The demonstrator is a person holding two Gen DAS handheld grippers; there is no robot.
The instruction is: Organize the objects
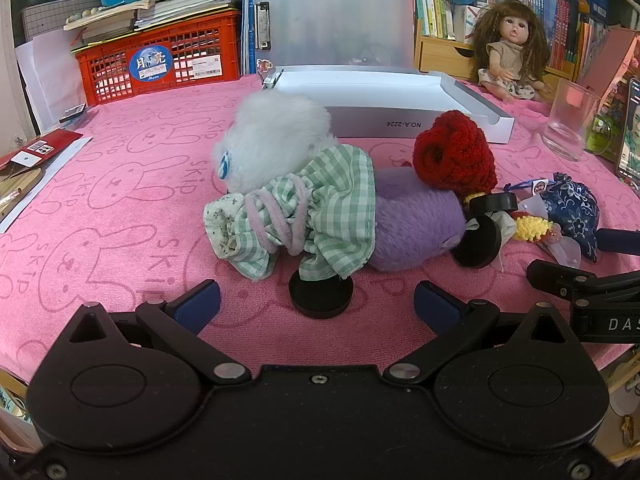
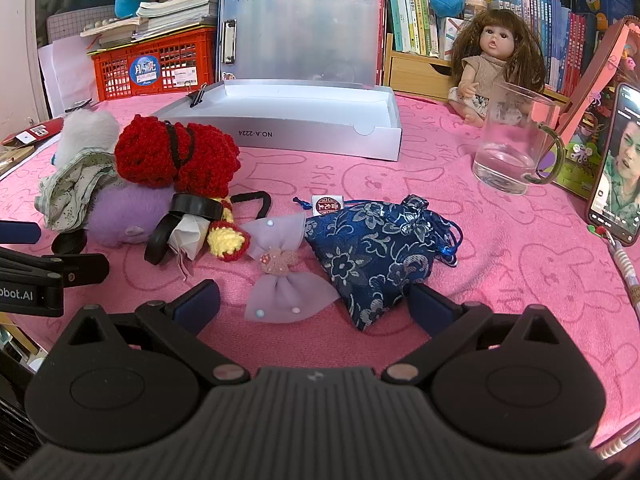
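Note:
A white-and-purple plush toy in a green checked dress lies on its side on the pink cloth, with a red crocheted toy leaning on it. My left gripper stands open just in front of the plush, nothing between its fingers. In the right wrist view a purple bow and a blue floral drawstring pouch lie just ahead of my right gripper, which is open and empty. The red toy and plush sit to its left. A white open box rests behind them.
A glass mug and a phone stand at the right, a doll sits at the back right. A red crate under books, a clear clipboard and bookshelves line the back. Cards lie at the left edge.

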